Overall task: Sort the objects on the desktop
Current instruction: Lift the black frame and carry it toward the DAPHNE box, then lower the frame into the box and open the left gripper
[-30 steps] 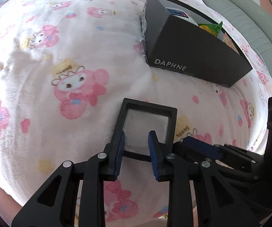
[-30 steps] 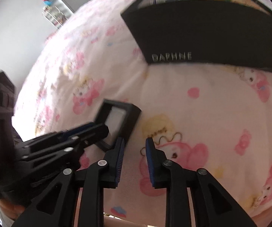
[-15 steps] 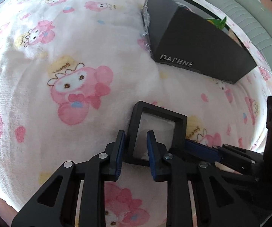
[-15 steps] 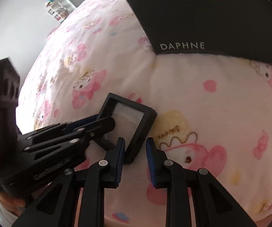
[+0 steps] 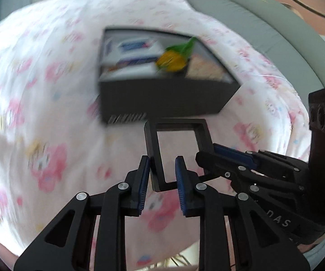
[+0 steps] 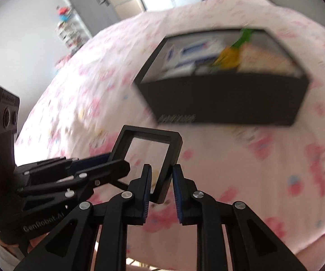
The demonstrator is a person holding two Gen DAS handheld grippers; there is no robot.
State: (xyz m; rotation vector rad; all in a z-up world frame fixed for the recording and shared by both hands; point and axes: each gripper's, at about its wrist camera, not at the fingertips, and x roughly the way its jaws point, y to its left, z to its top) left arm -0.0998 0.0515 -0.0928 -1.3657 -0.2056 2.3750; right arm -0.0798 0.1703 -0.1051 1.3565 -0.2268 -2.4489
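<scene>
Pink cartoon-print blanket (image 5: 49, 117) covers the whole work surface, grey sofa back (image 5: 264, 29) behind it, grey cabinet (image 6: 90, 2) and a cluttered shelf off in the room on the right wrist view. Both views are motion-blurred apart from the grippers and what they hold. Black box (image 5: 162, 97) sits open-topped on the blanket ahead of both grippers, white lettering on its near wall smeared and unreadable. Inside it: white-and-blue packs (image 5: 133, 47) on the left, a yellow item with green leaf (image 5: 173, 59) in the middle, a tan speckled pack (image 5: 205, 67) on the right. Black frame (image 5: 176, 153) with a clear centre is lifted off the blanket, tilted, just short of the box's near wall and not touching it. Left gripper (image 5: 162, 176) is clamped on the frame's near left rail, blue pads either side of it. Right gripper (image 6: 161, 179) is clamped on the frame's (image 6: 149, 155) near right rail, the same way. The two grippers sit close together, fingers converging on the frame from opposite sides; each shows up in the other's camera. Blanket pattern is visible through the frame's centre in both views.
</scene>
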